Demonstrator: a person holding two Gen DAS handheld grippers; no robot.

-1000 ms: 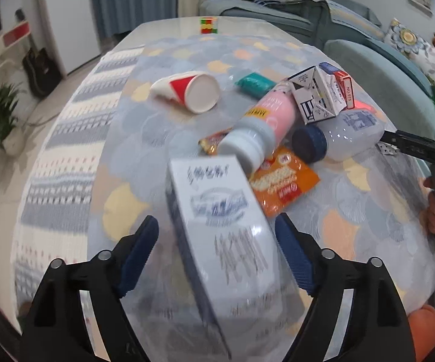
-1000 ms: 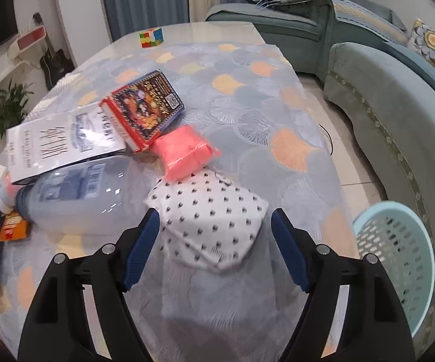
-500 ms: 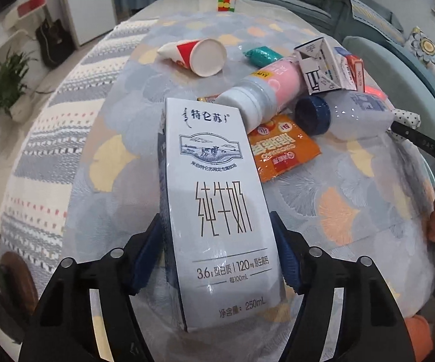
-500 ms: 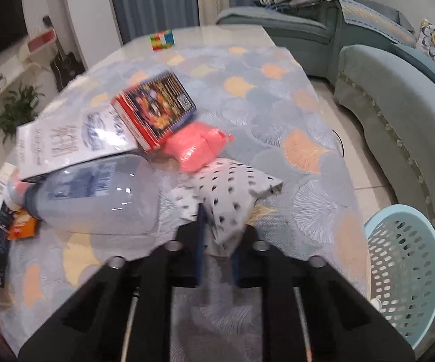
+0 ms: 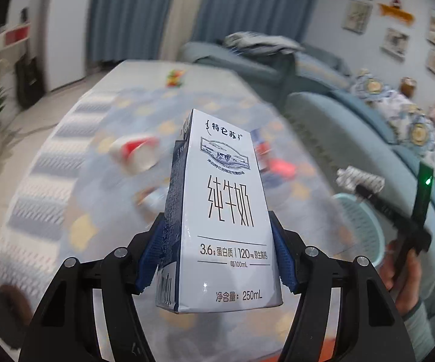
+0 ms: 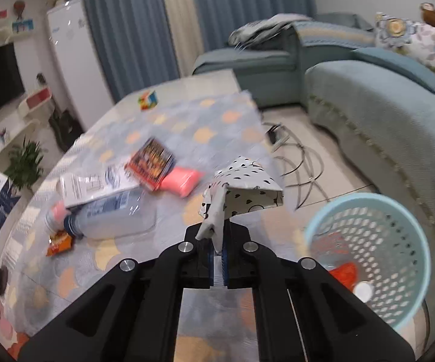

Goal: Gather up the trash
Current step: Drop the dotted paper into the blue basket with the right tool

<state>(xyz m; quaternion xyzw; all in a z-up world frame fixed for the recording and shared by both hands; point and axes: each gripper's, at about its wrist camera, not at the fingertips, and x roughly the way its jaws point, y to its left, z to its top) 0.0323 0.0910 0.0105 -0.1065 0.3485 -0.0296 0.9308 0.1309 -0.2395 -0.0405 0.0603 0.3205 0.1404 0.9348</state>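
Above the table's edge [image 6: 256, 111], left claw [image 5: 217, 259] clamps milk carton [image 5: 223, 211], right claw [image 6: 216, 256] pinches spotted wrapper [image 6: 247, 187].

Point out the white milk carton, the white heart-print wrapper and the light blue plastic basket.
White milk carton [image 5: 226, 211]: left wrist view, front printed face.
White heart-print wrapper [image 6: 247, 185]: right wrist view, upper folded panel.
Light blue plastic basket [image 6: 410, 232]: right wrist view, perforated inner wall.

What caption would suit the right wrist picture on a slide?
Right gripper lifts a spotted paper wrapper off the table, with the blue basket waiting alongside.
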